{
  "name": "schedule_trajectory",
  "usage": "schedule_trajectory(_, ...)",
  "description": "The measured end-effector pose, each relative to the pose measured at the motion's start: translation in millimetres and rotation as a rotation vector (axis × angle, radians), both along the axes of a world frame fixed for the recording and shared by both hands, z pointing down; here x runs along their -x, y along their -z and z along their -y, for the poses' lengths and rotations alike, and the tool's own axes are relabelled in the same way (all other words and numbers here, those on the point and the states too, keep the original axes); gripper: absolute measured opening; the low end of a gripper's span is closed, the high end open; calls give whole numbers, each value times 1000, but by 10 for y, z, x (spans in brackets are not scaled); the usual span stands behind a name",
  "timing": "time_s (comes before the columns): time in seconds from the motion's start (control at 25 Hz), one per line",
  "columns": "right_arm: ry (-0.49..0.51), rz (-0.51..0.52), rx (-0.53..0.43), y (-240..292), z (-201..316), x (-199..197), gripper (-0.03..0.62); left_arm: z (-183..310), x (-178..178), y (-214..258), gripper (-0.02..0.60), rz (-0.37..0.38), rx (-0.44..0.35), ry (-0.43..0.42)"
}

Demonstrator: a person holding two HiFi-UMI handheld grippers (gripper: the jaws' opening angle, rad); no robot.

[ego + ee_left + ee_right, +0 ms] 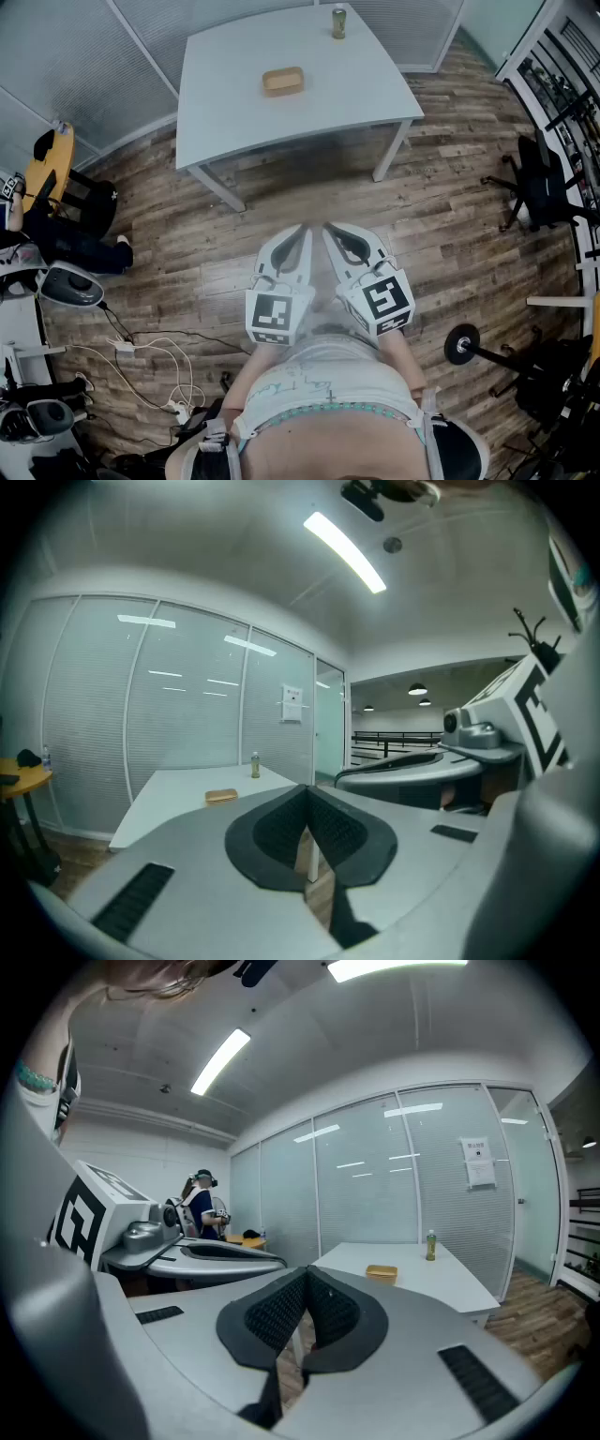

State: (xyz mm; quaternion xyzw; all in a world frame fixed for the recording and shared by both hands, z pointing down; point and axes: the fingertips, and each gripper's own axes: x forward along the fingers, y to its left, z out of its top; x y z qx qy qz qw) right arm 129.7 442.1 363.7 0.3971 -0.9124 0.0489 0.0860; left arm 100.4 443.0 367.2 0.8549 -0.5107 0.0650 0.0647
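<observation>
Head view: I have the left gripper [300,236] and the right gripper [332,232] side by side close to the body, tips nearly touching each other. Both hang over the wood floor [441,216], pointed toward a white table [234,103] well ahead. On that table a shallow tan tray [282,82] lies near the middle, and a small bottle [338,22] stands upright at the far edge, apart from the tray. A black office chair [539,183] sits off to the right, and white cables [159,361] trail on the floor at the left. Left gripper view: the jaws are brought together with the dark pads meeting at their tips, and nothing is held between them. Beyond them I see the table [178,794] with the tray [221,796] and the bottle [254,765] before a glass wall. The other gripper's body fills the right side. Right gripper view: the jaws are likewise closed tip to tip and are empty. The tray [382,1271] and the bottle [430,1245] are far off on the table [441,1279]. A person [199,1206] stands in the background at the left.
</observation>
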Motion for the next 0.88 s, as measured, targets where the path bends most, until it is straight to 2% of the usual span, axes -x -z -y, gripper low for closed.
schedule_trajectory(0.28, -16, 63, 0, 60, 44, -48, 0, 36, 4, -5, 2, -8, 7, 6)
schedule_trajectory(0.56, 3, 48, 7, 6, 22, -127, 0, -10, -67, -67, 2, -11, 23, 25)
schedule_trajectory(0.88, 28, 33, 30, -138, 46, -216, 0, -48, -64, -212, 3, -49, 58, 79)
